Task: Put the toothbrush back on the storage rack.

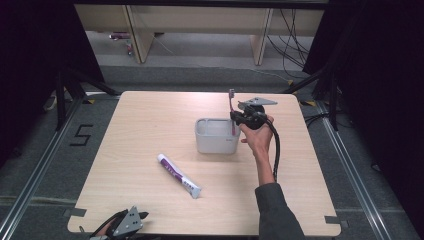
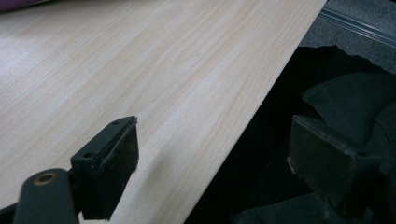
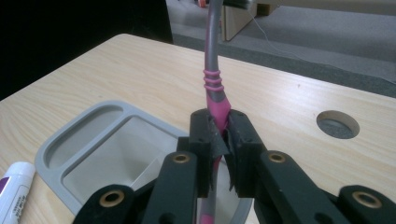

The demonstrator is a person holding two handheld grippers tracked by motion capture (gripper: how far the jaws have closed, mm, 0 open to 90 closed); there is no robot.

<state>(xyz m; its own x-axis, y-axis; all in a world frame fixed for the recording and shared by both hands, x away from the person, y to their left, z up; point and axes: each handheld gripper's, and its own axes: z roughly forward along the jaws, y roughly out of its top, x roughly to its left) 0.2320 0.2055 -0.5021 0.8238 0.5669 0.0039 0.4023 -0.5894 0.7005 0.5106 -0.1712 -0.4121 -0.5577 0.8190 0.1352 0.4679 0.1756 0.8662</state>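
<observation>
Gripping toothbrush point(image 3: 215, 88) upright — right gripper point(image 3: 223, 135) over holder point(image 3: 70, 144).

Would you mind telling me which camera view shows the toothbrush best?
The right gripper view: the toothbrush stands close and upright, its pink handle clamped in the right gripper. The high view shows it small above the grey holder. The left gripper view looks across the table.
</observation>
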